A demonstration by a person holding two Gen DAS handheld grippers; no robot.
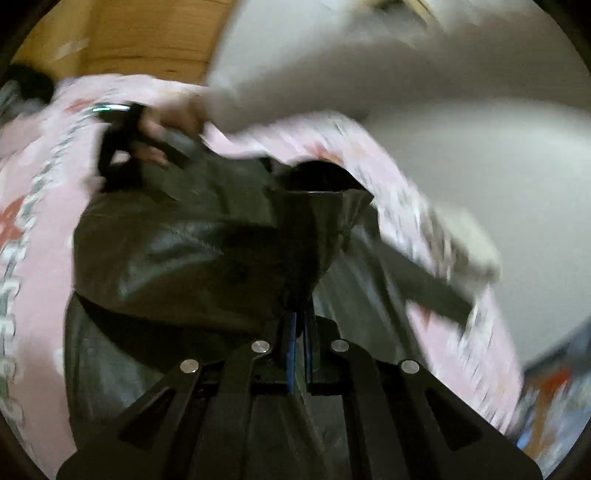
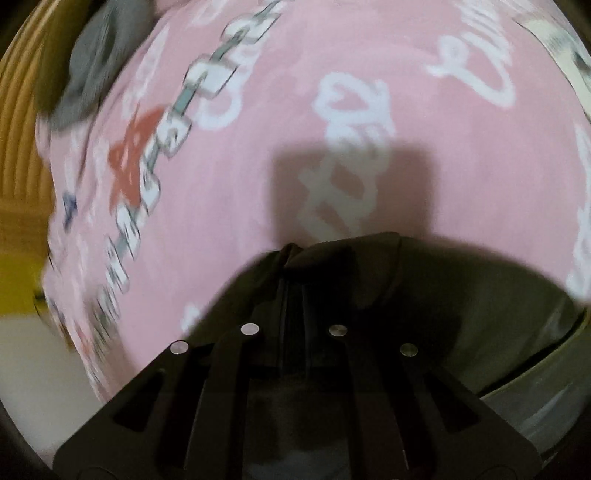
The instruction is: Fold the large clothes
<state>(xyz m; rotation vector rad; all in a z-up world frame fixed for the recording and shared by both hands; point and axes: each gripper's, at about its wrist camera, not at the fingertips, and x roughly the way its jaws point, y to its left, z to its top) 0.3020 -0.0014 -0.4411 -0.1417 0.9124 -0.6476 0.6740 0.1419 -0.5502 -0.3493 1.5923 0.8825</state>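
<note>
A dark olive garment (image 1: 192,251) hangs bunched above a pink printed bedsheet (image 1: 40,206). My left gripper (image 1: 297,314) is shut on a fold of the garment, which drapes over its fingertips. In the left wrist view the right gripper (image 1: 122,147) and the hand holding it show at upper left, at the garment's far edge. In the right wrist view my right gripper (image 2: 293,266) is shut on the dark garment (image 2: 461,306), which covers its fingers, with the pink sheet (image 2: 295,92) close beyond. Both views are motion-blurred.
A white wall (image 1: 461,147) and a wooden panel (image 1: 147,33) lie beyond the bed. A grey cloth item (image 2: 88,66) lies at the sheet's upper left edge, beside a yellow ribbed surface (image 2: 18,122).
</note>
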